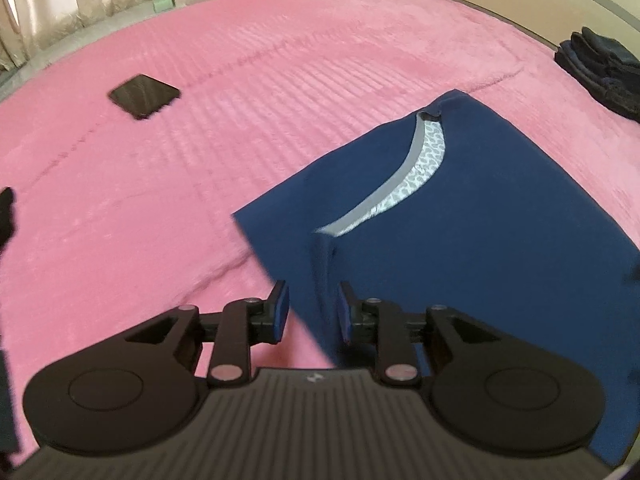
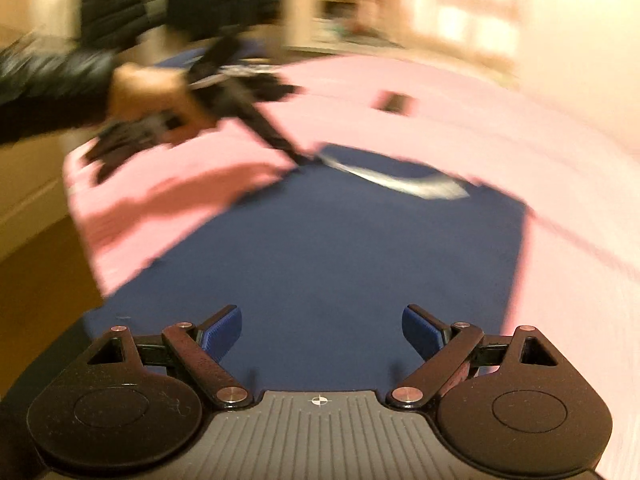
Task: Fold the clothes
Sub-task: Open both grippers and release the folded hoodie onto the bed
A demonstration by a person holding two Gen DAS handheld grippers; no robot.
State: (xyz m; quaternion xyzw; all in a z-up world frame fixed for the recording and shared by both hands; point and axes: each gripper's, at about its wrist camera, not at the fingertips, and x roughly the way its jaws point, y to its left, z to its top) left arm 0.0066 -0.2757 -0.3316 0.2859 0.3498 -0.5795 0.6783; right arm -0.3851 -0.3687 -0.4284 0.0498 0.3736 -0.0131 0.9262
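- Left wrist view: left gripper [image 1: 311, 304] has its jaws partly open, astride a raised fold at the near corner of the navy T-shirt [image 1: 460, 240]. Cloth sits between the pads; whether they pinch it, I cannot tell.
- The shirt lies flat on the pink bed cover [image 1: 180, 200], ahead and right of the jaws. Its grey neckline [image 1: 404, 176] curves away ahead-right, so the long axis seems to run from the jaws toward the far right.
- Far left of the jaws: a dark phone [image 1: 144, 96]. Far right: a stack of dark clothes [image 1: 600, 72].
- Right wrist view (blurred): right gripper [image 2: 321, 330] has its jaws wide open, holding nothing, hovering over the shirt's near end.
- Shirt body [image 2: 320, 248] stretches straight ahead of these jaws, neckline at the far end; long axis in line with the fingers.
- The left gripper [image 2: 296, 156], in a person's hand [image 2: 148, 96], sits at the far-left corner by the neckline. Judgement: each gripper is nearer its own end.
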